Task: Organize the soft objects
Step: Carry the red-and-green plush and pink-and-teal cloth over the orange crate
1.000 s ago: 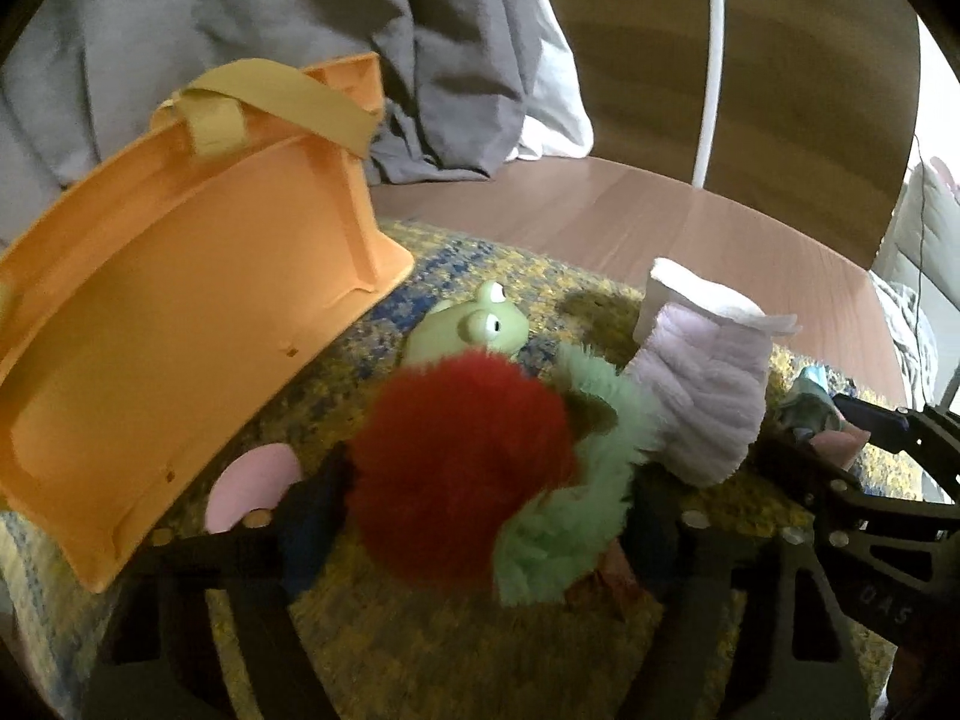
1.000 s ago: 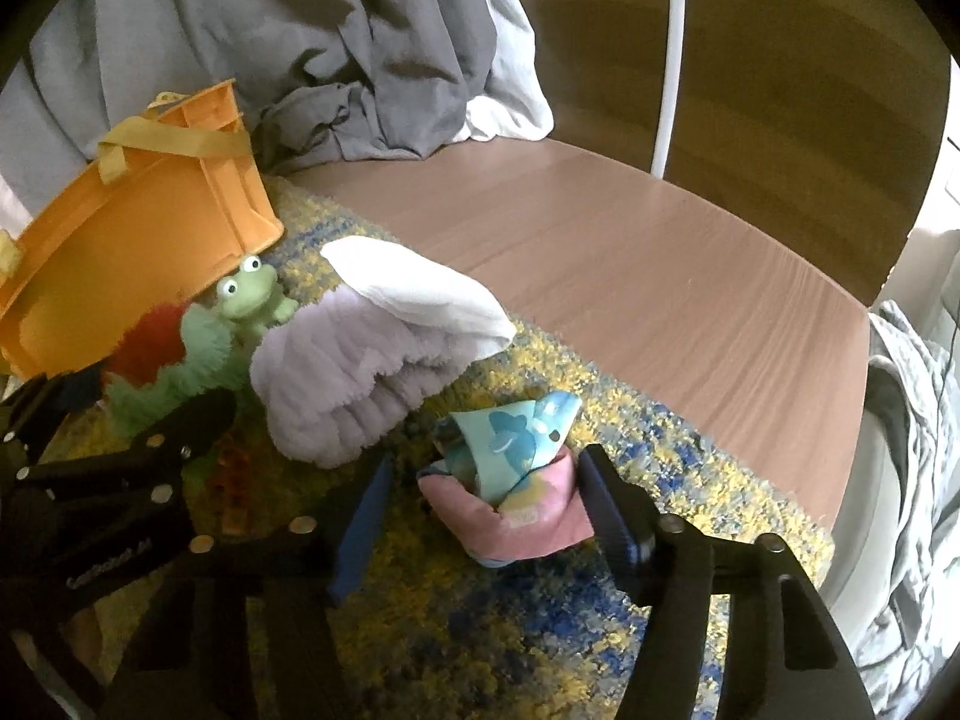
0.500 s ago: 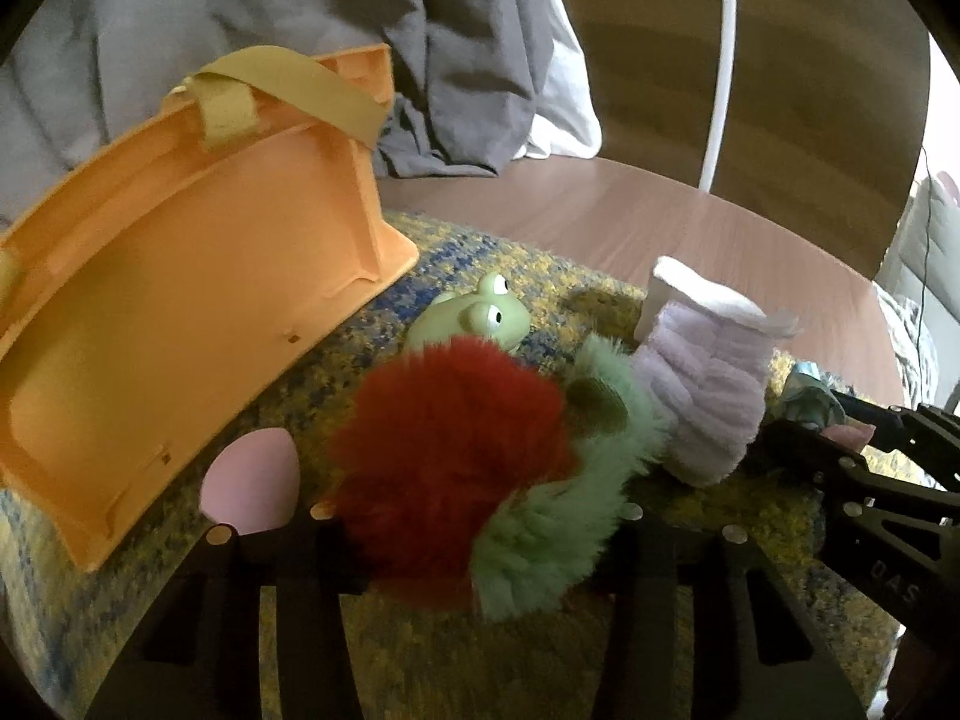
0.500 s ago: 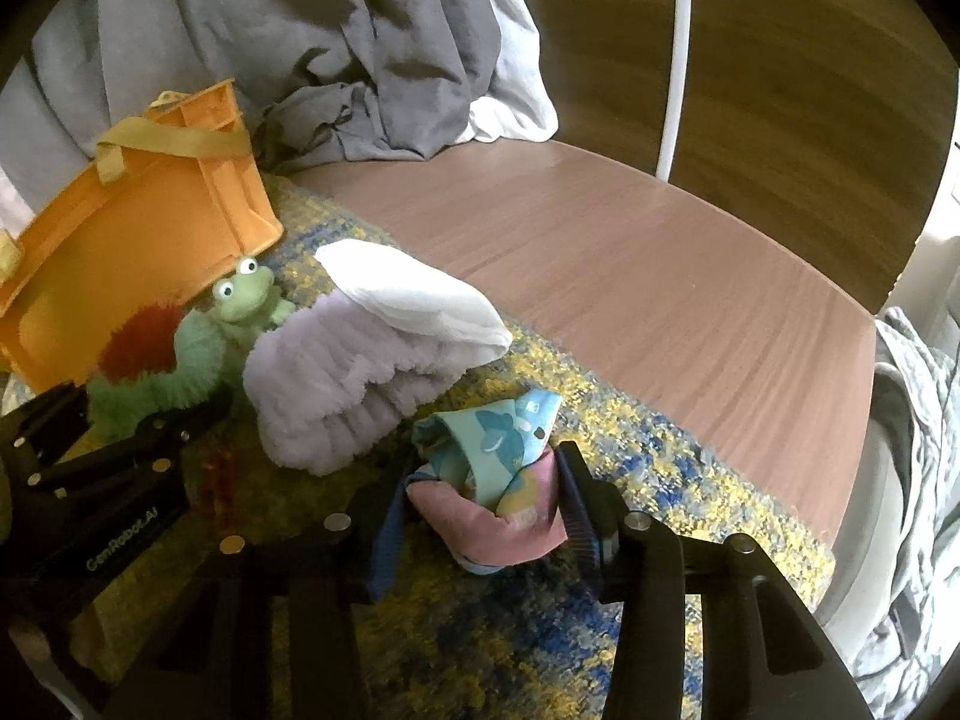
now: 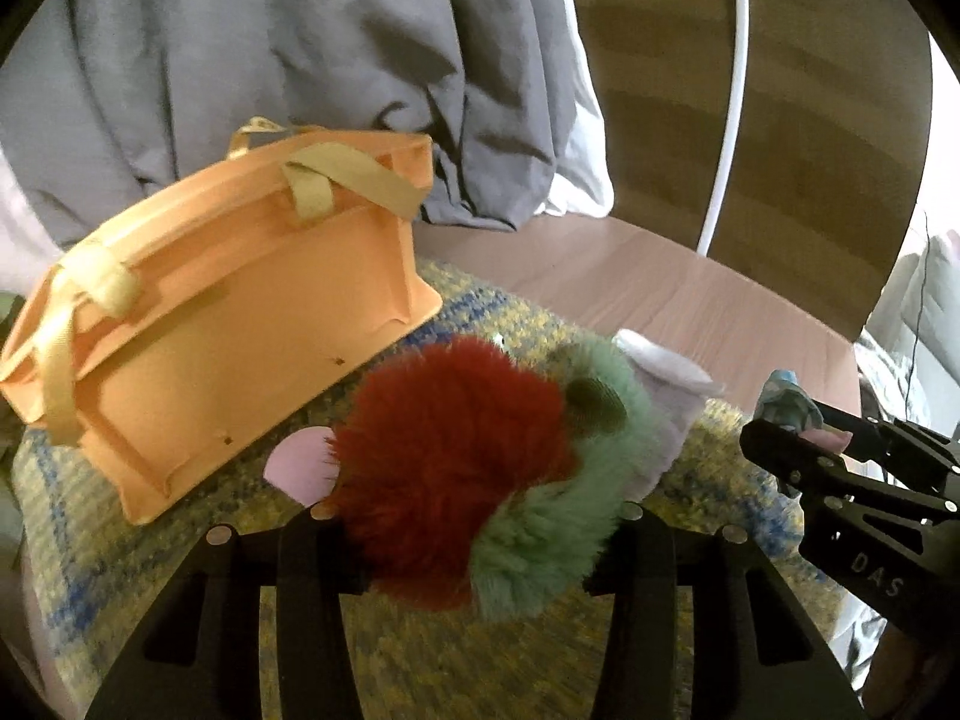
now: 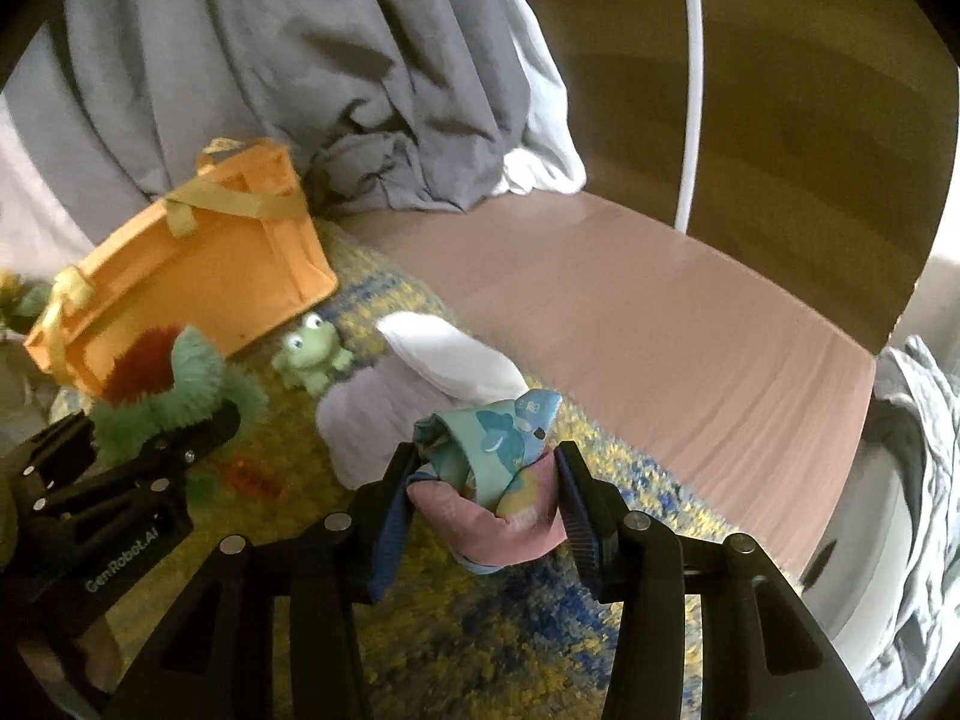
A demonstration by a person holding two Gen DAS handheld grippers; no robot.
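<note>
Both now lifted off rug [image 5: 420, 660]: left gripper [image 5: 474, 531] fingers clamped on red-green plush [image 5: 480, 468], right gripper [image 6: 486, 504] holding sock bundle [image 6: 498, 480]; next presumably orange bag [image 5: 240, 324]

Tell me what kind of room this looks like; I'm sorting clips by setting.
Probably a home, perhaps a bedroom or living area: rumpled grey bedding or clothing heaped on a wooden surface, a yellow-and-blue woven mat, and soft toys such as a frog beside an orange fabric bin.

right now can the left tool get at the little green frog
Probably not: the left tool is shut on the red and green fluffy toy, so it has no free grip, though the frog lies uncovered on the rug.
</note>
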